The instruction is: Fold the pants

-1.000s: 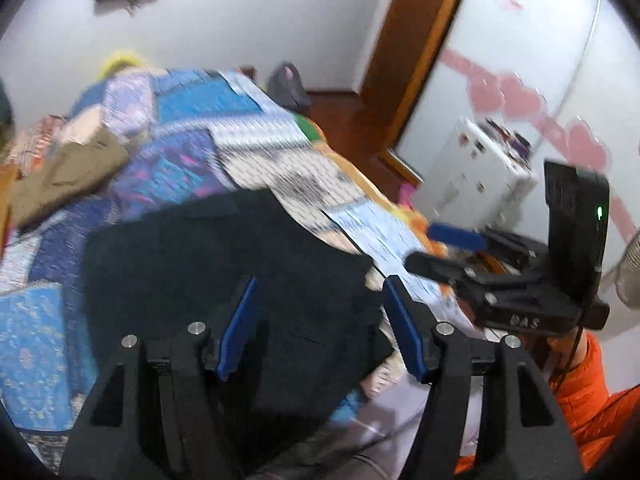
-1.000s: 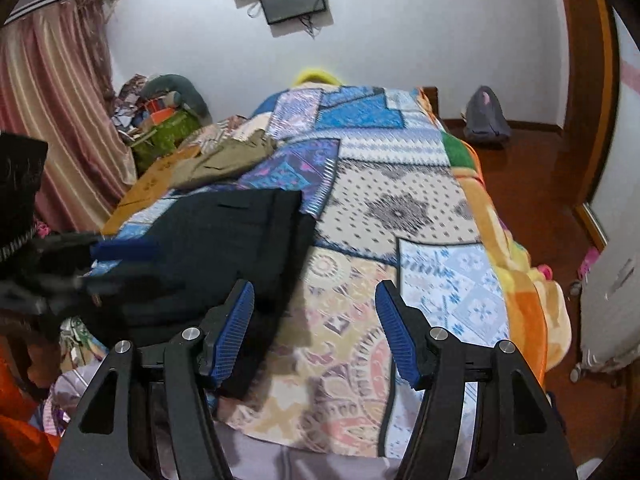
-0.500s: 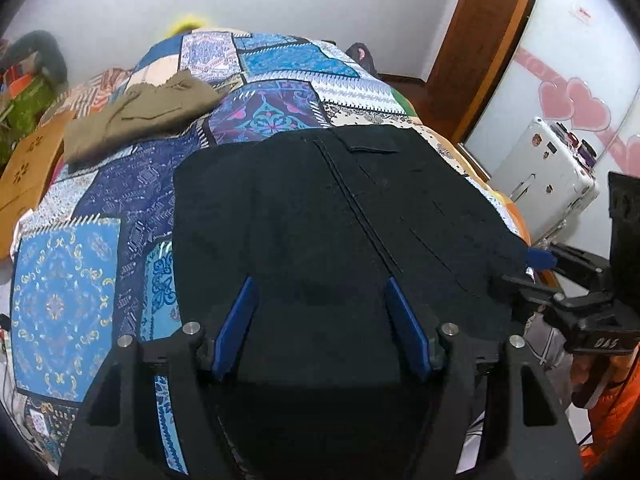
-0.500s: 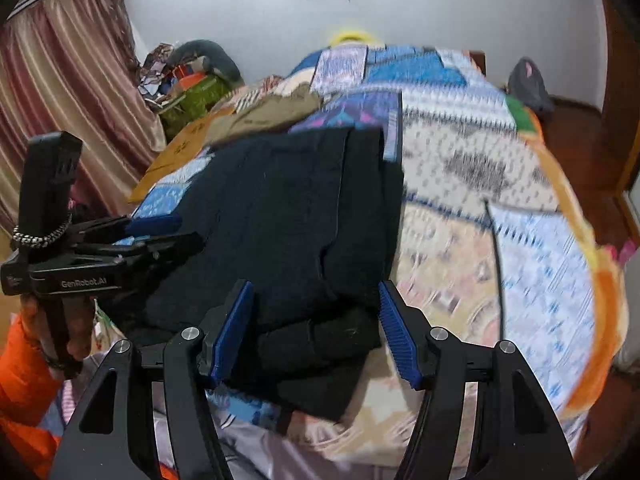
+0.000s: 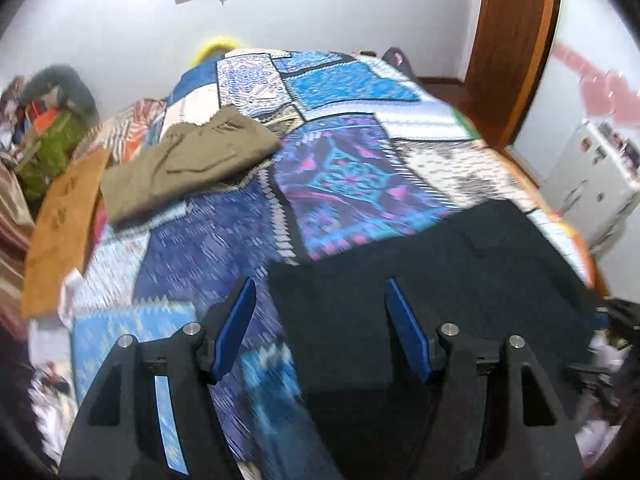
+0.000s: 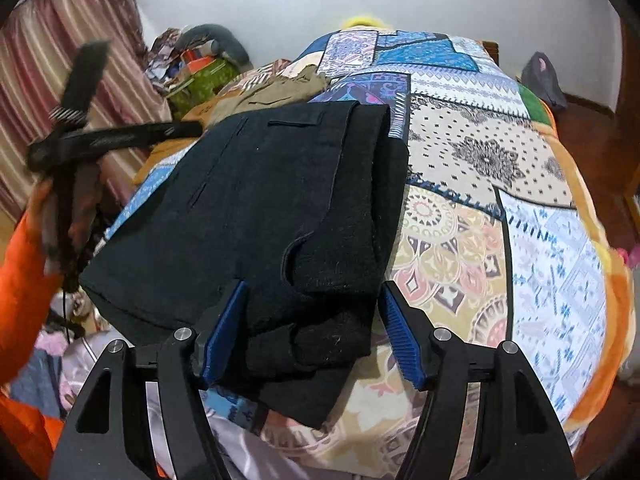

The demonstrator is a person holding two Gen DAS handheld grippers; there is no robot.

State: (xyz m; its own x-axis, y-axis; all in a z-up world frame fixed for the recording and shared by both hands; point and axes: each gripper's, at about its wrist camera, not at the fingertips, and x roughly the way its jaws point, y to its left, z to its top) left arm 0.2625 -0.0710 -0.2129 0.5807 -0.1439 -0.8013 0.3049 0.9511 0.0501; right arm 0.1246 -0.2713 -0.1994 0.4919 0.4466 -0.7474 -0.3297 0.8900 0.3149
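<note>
On the patchwork bed [image 6: 480, 216], I have the black pants [image 6: 256, 208] lying near the foot edge, already doubled over once by the look of the thick layered edge along their right side. I judge this the gap between folds: the next move calls for both tools to come down on the near end of the cloth, pinch it cleanly through every layer, and carry it toward the far end without dragging the stack askew.

From the left: my left gripper [image 5: 320, 328] hangs over the left edge of the pants, fingers well apart, nothing pinched; the left pad [image 5: 236, 328] sits above bare quilt, the right pad above black cloth. That view is smeared by motion, so I cannot say for sure whether either pad brushes the fabric. In the right camera the same tool shows at the far left, in a hand with an orange sleeve [image 6: 24, 280].

To the right, my right gripper [image 6: 312, 324] straddles the bunched near corner of the pants, fingers spread wide, the cloth between them but not squeezed. A second, olive pair of pants [image 5: 188, 160] lies folded farther up the bed.
</note>
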